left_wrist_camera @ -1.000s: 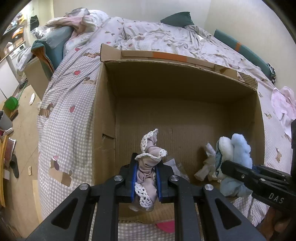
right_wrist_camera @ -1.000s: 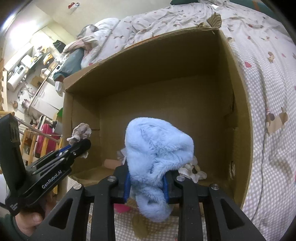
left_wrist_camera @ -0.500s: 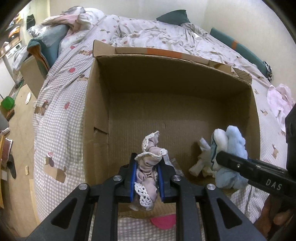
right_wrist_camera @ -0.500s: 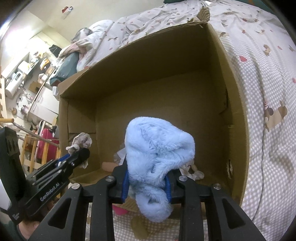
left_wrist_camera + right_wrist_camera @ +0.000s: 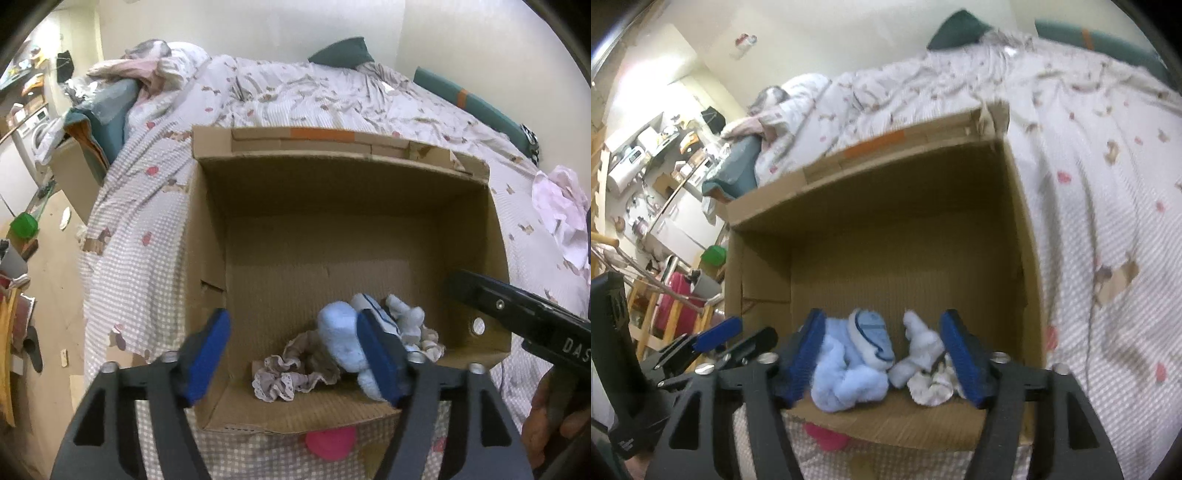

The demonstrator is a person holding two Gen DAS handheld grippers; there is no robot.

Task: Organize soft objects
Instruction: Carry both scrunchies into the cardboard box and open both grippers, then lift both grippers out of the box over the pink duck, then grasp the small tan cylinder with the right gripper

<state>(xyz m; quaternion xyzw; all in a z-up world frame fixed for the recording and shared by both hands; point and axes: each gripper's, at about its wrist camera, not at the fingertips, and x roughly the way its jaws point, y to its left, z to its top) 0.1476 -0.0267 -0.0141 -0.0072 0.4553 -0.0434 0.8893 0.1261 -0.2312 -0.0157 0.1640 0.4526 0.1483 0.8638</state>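
Both the left gripper (image 5: 295,358) and right gripper (image 5: 882,356) are hanging with jaws apart, gripping nothing. The lace-trimmed cloth (image 5: 291,373) and blue plush (image 5: 846,373) are lying against the cardboard box's (image 5: 207,236) near wall, partly hiding a white item (image 5: 925,369)

Cardboard box (image 5: 343,236): brown corrugated paperboard, matt, ribbed floor, torn upper edges, a strip of orange tape (image 5: 323,134) on the far flap.

Light-blue sock (image 5: 846,373): fluffy, plush knit. Beige cloth (image 5: 291,373): thin fabric with a lace-trimmed edge, crumpled. White socks (image 5: 925,365): soft knit, nubbly.

Left gripper (image 5: 295,360): matt black plastic arms, blue rubbery-looking pads (image 5: 207,356), small bright metal screws. Right gripper (image 5: 886,358): same finish, same blue pads.

Bedspread (image 5: 147,236): woven checked cloth, matt, with printed figures. Floor (image 5: 48,280): pale wood-look surface, smooth.
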